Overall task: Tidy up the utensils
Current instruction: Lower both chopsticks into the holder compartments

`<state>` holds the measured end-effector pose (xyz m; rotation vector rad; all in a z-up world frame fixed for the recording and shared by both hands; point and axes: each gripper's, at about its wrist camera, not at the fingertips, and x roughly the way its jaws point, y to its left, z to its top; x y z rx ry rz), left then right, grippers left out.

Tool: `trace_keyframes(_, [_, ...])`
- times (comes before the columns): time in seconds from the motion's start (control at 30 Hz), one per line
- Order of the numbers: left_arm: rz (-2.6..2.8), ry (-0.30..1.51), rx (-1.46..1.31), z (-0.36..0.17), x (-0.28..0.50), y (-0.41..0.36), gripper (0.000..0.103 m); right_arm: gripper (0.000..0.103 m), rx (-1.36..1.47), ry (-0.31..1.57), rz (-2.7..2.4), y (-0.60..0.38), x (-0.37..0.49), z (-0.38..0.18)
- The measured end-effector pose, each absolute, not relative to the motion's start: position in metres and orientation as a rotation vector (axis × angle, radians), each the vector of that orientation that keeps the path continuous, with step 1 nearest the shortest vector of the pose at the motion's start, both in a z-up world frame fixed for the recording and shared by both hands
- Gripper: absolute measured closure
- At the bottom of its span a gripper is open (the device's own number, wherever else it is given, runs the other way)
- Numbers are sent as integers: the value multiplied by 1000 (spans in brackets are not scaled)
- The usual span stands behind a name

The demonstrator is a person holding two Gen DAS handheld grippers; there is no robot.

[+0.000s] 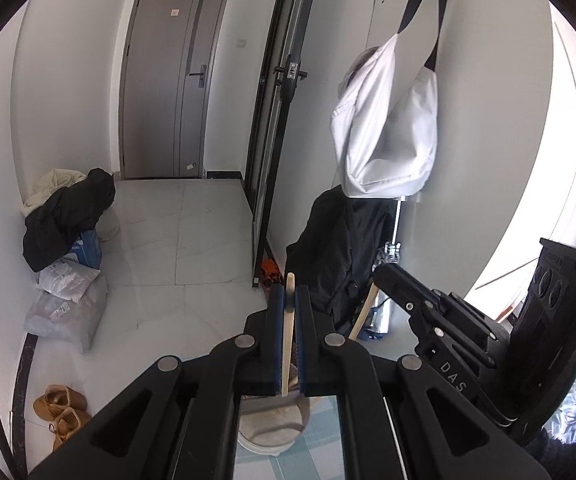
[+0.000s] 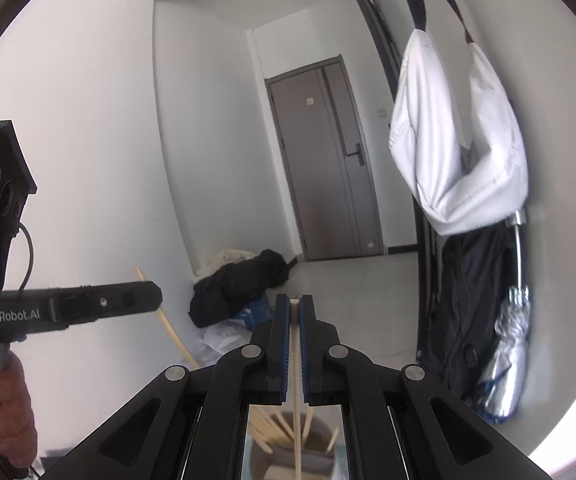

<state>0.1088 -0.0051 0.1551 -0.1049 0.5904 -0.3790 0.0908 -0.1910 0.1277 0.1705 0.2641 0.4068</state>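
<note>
Filling the background in both wrist views is a white-walled hallway with a grey door [image 1: 170, 80] at its far end and a pale tiled floor [image 1: 192, 240]. A white bag [image 2: 456, 140] hangs by black straps on the wall, above a dark jacket [image 1: 340, 256] and a folded silver umbrella [image 2: 508, 344]. A heap of dark and cream clothing [image 1: 68, 216] lies in the far corner.

The left gripper [image 1: 289, 300] has its jaws closed narrow on a wooden chopstick [image 1: 287, 344] that stands nearly upright between the blue pads. The right gripper [image 2: 295, 308] likewise clamps a second chopstick [image 2: 297, 420], which runs straight down toward a round holder [image 2: 288, 452]; more chopsticks [image 2: 272, 432] lean inside it. In the left view this holder [image 1: 272, 428] stands on a pale blue checked table [image 1: 312, 460], just below the jaws. A hand [image 2: 4, 408] grips the left gripper's handle.
</note>
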Motion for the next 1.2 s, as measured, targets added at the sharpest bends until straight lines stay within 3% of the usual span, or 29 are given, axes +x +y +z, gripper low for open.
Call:
trace_keyframes(0.37, [-353, 661, -136, 109, 155, 2, 102, 99, 158, 315, 426, -177, 149, 95])
trace_keyframes(1.2, [-451, 779, -130, 42, 163, -7, 102, 99, 124, 455, 484, -172, 157, 21])
